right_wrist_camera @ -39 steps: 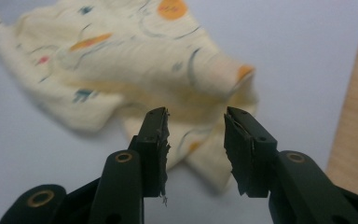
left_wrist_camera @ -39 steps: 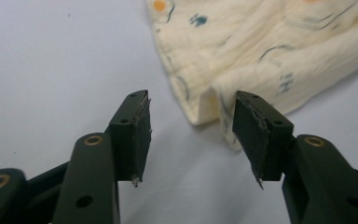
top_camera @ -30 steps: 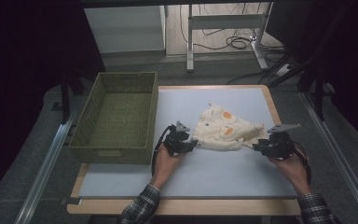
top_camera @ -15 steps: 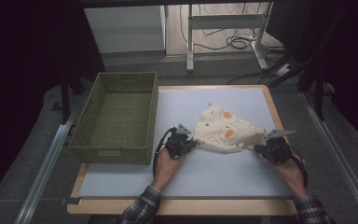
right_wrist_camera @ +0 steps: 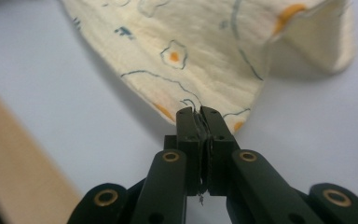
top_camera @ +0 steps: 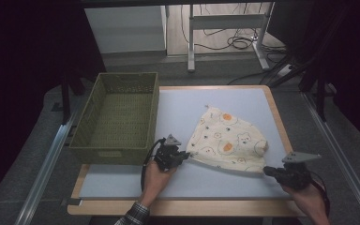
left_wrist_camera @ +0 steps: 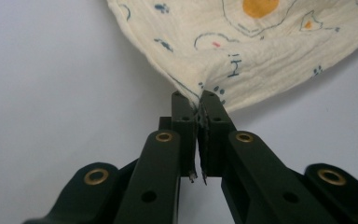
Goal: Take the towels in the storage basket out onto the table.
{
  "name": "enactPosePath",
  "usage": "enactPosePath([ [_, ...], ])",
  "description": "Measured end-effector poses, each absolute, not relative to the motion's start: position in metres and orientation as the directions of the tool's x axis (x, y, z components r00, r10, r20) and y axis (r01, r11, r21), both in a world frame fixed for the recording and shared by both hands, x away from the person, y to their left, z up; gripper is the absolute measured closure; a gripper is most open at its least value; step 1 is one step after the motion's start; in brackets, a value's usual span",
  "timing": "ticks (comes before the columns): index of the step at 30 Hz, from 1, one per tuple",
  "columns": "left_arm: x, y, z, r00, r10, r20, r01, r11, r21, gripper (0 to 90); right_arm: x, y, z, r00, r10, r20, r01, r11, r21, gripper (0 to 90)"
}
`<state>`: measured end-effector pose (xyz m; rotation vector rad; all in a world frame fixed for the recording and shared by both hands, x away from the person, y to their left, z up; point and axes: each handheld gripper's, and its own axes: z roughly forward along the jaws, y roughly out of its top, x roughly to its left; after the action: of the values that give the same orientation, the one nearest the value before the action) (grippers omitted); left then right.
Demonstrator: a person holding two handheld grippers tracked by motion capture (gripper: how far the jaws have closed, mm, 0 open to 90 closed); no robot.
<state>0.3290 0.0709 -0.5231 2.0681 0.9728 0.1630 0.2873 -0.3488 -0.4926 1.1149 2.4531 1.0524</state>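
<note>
Two corners pinched, one soft cloth stretched between the hands

Starting left of the cloth, there's one green woven basket, standing empty well apart from the action. Next the left gripper, jaws clamped tight on the cloth's near-left corner, the fabric bunching right at the pads. Then the cloth itself: one piece, cream with little printed bears and orange dots, lying on the pale table mat to the right of the basket. It looks light, thin and floppy, so I'd judge it drapes and folds at a touch; corners and hems are the sensible places to take it. At the cloth's near-right corner, the right gripper is likewise closed on the fabric edge. Count: two grippers, one cloth, one basket.
</note>
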Motion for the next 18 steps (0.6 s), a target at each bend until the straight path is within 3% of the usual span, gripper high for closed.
enactPosePath([
  [14, 0.274, 0.090, -0.538, 0.706, 0.661, -0.253, 0.611, -0.388, 0.690, 84.6, 0.232, -0.336, -0.509, -0.729, 0.673, 0.124, 0.560, 0.482, 0.674, 84.3],
  [15, 0.270, 0.092, -0.535, 0.705, 0.668, -0.241, 0.606, -0.389, 0.694, 79.9, 0.231, -0.337, -0.508, -0.730, 0.673, 0.120, 0.555, 0.482, 0.678, 81.3],
  [17, 0.270, 0.093, -0.528, 0.693, 0.692, -0.201, 0.588, -0.382, 0.713, 60.4, 0.234, -0.341, -0.501, -0.722, 0.684, 0.103, 0.545, 0.471, 0.694, 76.5],
  [18, 0.273, 0.093, -0.523, 0.694, 0.695, -0.187, 0.577, -0.382, 0.722, 57.8, 0.237, -0.342, -0.497, -0.714, 0.693, 0.097, 0.543, 0.461, 0.702, 74.2],
])
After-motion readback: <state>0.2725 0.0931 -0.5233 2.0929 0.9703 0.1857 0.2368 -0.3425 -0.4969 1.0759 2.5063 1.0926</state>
